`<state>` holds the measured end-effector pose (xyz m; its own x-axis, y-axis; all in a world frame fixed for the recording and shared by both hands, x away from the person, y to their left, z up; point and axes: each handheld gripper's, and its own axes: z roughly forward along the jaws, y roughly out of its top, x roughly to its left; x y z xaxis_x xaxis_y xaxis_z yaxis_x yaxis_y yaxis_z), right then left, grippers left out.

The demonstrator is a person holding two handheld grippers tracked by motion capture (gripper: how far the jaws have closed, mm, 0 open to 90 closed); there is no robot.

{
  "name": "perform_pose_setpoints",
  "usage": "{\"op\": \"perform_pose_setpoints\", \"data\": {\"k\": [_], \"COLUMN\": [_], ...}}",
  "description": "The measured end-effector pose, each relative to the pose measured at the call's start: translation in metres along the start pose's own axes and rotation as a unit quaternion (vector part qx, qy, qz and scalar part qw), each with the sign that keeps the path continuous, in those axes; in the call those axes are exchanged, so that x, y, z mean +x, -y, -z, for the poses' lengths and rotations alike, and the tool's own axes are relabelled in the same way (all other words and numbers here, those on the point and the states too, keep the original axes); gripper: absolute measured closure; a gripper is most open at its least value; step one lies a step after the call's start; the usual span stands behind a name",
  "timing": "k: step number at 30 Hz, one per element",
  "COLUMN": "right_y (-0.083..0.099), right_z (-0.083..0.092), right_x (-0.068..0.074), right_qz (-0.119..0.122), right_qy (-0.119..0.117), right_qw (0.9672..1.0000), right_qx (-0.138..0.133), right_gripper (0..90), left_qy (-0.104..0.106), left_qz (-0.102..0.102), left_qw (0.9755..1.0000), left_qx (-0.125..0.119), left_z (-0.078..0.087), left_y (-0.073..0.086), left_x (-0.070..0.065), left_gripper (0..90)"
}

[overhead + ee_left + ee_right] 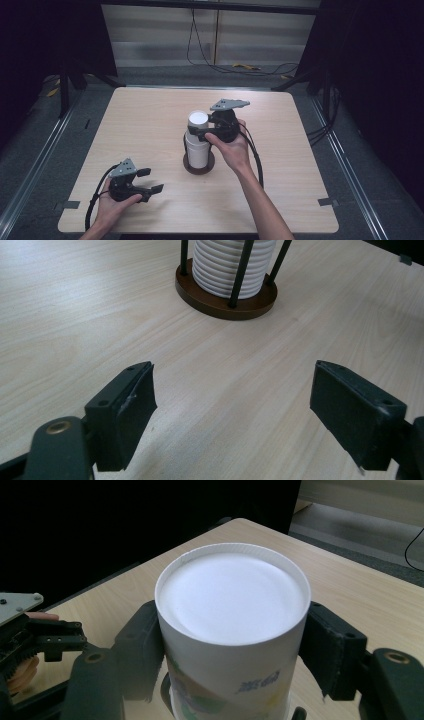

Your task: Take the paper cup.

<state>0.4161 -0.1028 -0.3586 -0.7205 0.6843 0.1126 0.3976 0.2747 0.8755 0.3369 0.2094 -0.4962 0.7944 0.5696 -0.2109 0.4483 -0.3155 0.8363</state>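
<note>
high view: right gripper (201, 131) clamps top paper cup (198, 120) of stack in holder (198, 165); left gripper (149, 181) jaws apart, nothing between, near table (150, 115) front.

The high camera sits above my side of the table (150, 115) and looks forward and down; it takes in the whole top, the floor beyond and my forearms coming in from the bottom edge. The camera on my left tongs (232, 410) rides low and near the wood, facing along its two black jaws toward the brown-based cup holder (225, 300) a little way off; the camera on my right tongs (230, 645) looks from close above and behind at the upturned paper cup (231, 630) between its jaws. All three share the cup stack; the right gripper view also catches my left tongs at its left edge.
</note>
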Motion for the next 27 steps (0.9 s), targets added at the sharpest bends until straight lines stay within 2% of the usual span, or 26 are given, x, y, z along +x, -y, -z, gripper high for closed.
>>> {"op": "perform_pose_setpoints", "data": {"k": [13, 17, 21, 27], "right_y": [-0.006, -0.006, -0.008, -0.013], "right_z": [0.006, 0.009, 0.013, 0.018], "right_x": [0.001, 0.001, 0.002, 0.002], "right_qz": [-0.005, -0.006, -0.004, -0.005], "right_qy": [-0.001, -0.002, -0.007, -0.007], "right_qw": [0.9997, 0.9993, 0.9982, 0.9976], "right_qx": [-0.024, -0.036, -0.059, -0.069], "right_gripper": [32.1, 32.1, 32.3, 32.5], "left_qy": [0.001, 0.001, 0.002, 0.004], "left_qz": [0.001, 0.002, 0.003, 0.006], "left_qw": [1.0, 1.0, 1.0, 1.0], "left_qx": [0.0, -0.001, -0.001, -0.001], "left_z": [0.0, 0.0, -0.001, -0.001], "left_y": [0.0, 0.0, 0.0, 0.0], "left_x": [0.0, 0.0, 0.001, 0.001], "left_gripper": [18.3, 18.3, 18.3, 18.3]}}
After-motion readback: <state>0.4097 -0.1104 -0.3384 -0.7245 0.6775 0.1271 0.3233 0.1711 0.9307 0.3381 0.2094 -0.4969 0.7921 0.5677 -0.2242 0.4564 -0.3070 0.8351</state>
